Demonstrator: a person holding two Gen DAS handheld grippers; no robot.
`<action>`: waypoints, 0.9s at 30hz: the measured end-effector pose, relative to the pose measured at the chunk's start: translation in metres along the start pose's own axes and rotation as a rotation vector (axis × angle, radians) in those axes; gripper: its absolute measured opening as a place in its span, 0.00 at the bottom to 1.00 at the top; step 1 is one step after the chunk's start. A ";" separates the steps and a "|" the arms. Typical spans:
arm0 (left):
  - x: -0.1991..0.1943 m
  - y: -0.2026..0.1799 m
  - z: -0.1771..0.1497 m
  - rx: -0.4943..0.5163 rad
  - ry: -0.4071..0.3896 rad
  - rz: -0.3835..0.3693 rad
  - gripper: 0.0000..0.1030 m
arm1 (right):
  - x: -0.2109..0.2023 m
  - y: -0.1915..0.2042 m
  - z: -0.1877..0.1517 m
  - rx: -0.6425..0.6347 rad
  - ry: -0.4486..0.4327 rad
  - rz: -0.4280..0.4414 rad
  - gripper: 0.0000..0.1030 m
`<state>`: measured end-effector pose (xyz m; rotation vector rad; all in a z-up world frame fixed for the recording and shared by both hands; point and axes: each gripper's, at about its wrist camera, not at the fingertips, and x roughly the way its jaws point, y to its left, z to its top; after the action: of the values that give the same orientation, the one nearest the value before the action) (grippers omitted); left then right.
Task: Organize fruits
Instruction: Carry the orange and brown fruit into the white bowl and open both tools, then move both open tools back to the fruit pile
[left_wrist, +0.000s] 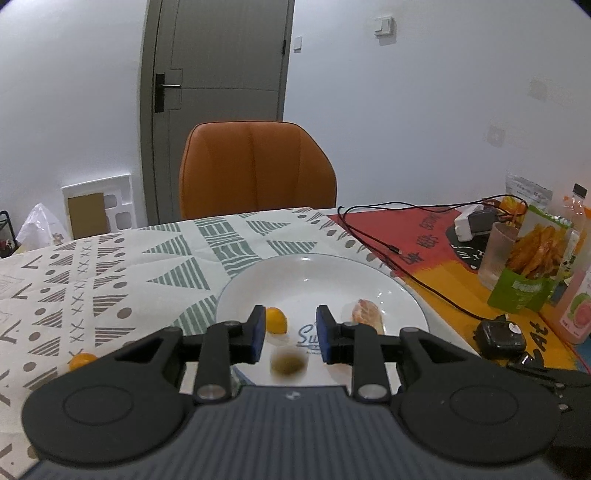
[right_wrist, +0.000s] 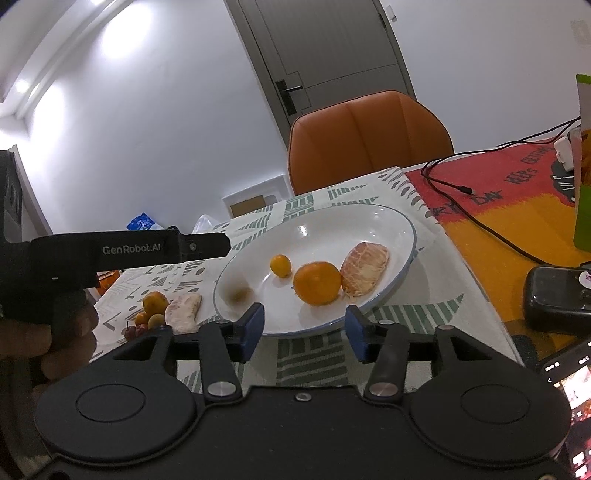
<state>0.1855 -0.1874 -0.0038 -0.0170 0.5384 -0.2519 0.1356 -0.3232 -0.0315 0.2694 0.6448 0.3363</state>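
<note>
Both grippers hang over the near rim of the white plate (right_wrist: 402, 225), the left gripper (left_wrist: 289, 334) and right gripper (right_wrist: 304, 330) each with fingers apart and empty. On the plate lie a peeled segment (right_wrist: 365, 268), an orange (right_wrist: 317, 283), a kumquat (right_wrist: 280, 265) and a blurred brown fruit (right_wrist: 237, 293). More fruit (right_wrist: 155, 302) sits on the worktop (left_wrist: 110, 266) left of it.

Left gripper (left_wrist: 289, 334) hovering open over white plate (left_wrist: 314, 273); small orange fruit (left_wrist: 277, 320) lying beyond its left finger.
</note>
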 end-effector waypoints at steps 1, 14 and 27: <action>-0.001 0.002 0.000 -0.001 0.003 -0.002 0.27 | 0.000 0.001 0.000 -0.001 0.001 0.000 0.52; -0.027 0.048 -0.009 -0.071 0.013 0.099 0.46 | 0.013 0.026 -0.003 -0.041 0.014 0.046 0.62; -0.052 0.089 -0.022 -0.123 0.008 0.174 0.65 | 0.023 0.055 -0.004 -0.081 0.035 0.084 0.65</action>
<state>0.1518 -0.0873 -0.0036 -0.0877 0.5592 -0.0486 0.1381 -0.2636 -0.0282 0.2137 0.6539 0.4480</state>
